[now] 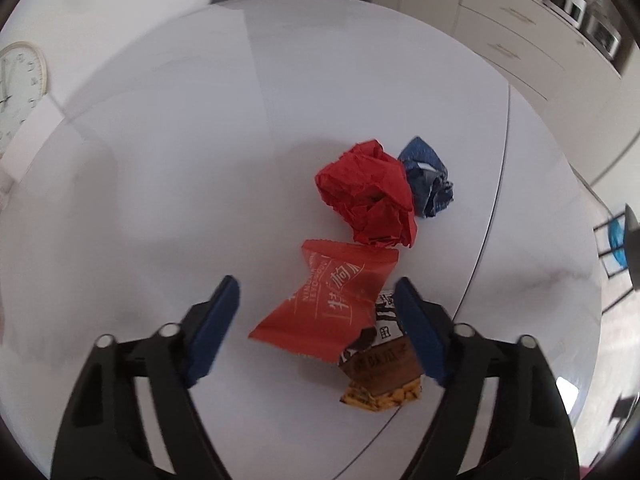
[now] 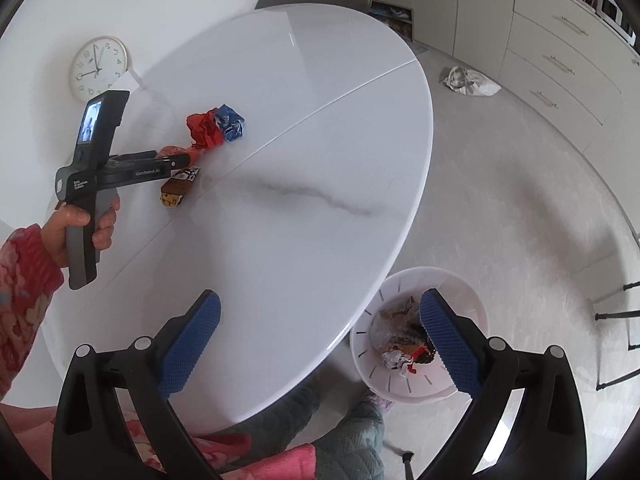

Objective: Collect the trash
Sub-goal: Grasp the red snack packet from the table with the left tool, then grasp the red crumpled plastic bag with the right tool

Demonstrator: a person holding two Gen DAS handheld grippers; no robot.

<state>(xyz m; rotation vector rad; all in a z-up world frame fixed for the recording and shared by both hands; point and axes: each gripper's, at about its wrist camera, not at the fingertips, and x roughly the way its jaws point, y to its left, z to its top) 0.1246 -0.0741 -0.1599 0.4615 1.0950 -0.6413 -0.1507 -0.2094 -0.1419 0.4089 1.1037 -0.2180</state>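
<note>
Four pieces of trash lie clustered on the surface (image 1: 160,160): one red wrapper (image 1: 328,300), one brown snack packet (image 1: 380,372) at its 4 o'clock, one red paper ball (image 1: 368,196) and one blue paper ball (image 1: 430,178) at 12 to 1 o'clock. Left hand-held gripper (image 1: 316,308) is wide open, straddling the red wrapper; judged next move: close, lift. Right hand-held gripper (image 2: 320,336) is open, empty, above the one white bin (image 2: 472,292).

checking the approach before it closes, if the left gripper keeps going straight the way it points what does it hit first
Most likely the red snack wrapper, which lies between the open fingers of the left gripper. The brown snack packet sits near its right finger, so that finger might graze it. Depth is hard to judge through the fisheye.
</note>
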